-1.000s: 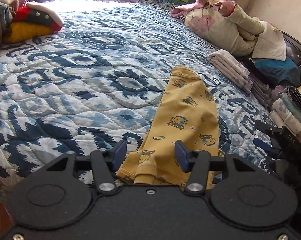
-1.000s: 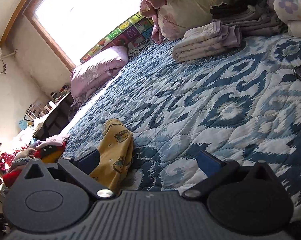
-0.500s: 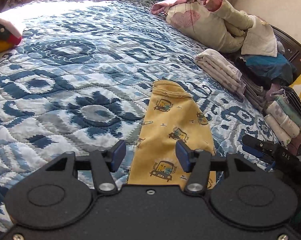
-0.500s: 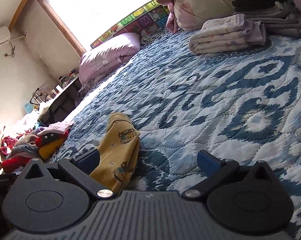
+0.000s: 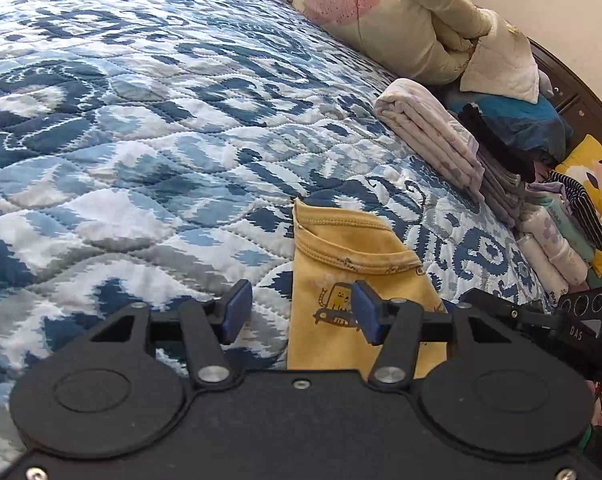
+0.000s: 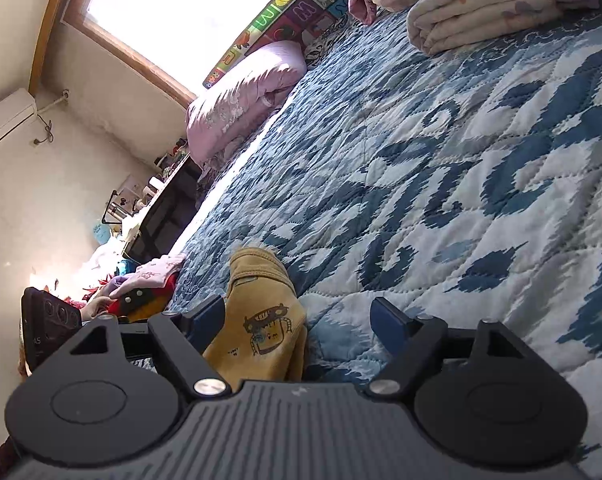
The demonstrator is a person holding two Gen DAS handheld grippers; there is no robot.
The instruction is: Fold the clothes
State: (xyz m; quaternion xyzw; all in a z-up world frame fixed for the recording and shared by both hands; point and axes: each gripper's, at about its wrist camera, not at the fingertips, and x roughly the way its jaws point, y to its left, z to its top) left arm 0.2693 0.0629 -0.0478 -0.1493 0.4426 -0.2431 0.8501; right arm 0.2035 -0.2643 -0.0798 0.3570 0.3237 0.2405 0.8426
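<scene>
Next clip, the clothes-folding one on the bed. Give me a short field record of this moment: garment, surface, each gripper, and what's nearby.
garment: yellow printed garment, lying narrow and flat, waistband end away from the cameras
surface: blue patterned quilt
left gripper: open, over the garment's left edge, not gripping
right gripper: jaws closing, garment between them, pads not pressing yet
nearby: folded pale cloth, stacked beside the garment
task status: fold not yet started

- The near end of the yellow garment (image 5: 341, 320) is hidden behind the gripper body.
- Items on the far dresser (image 6: 157, 216) are too small to identify.
</scene>
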